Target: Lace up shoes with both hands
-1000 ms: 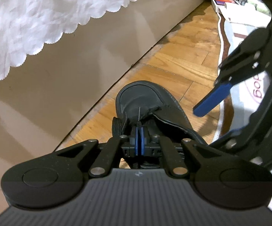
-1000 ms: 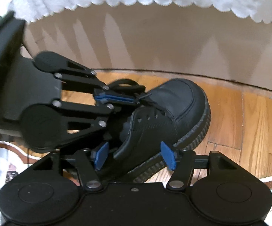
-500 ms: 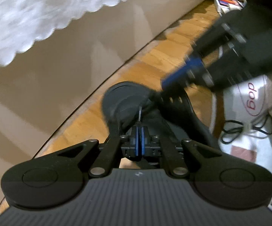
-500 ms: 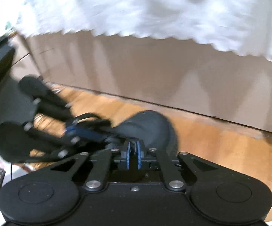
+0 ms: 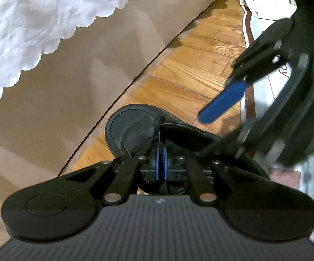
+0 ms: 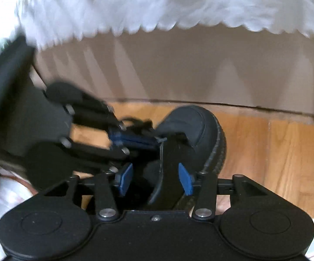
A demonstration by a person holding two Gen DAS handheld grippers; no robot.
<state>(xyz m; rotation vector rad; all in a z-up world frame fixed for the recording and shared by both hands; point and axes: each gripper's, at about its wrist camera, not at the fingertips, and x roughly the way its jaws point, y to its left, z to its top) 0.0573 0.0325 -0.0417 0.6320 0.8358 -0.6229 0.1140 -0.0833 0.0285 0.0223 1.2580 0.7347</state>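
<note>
Pinched together, the jaws of the left gripper [image 5: 161, 160] clamp a thin black lace [image 5: 158, 135] just above the throat of the black leather shoe [image 6: 197, 128], which sits on the wooden floor [image 5: 191, 69] beside a beige wall under a scalloped white cloth [image 5: 48, 10]. Jaws of the right gripper [image 6: 155, 177] stand wide, straddling the tongue and holding nothing. Lacing looks early: upper eyelets seem unthreaded, no bow visible.
</note>
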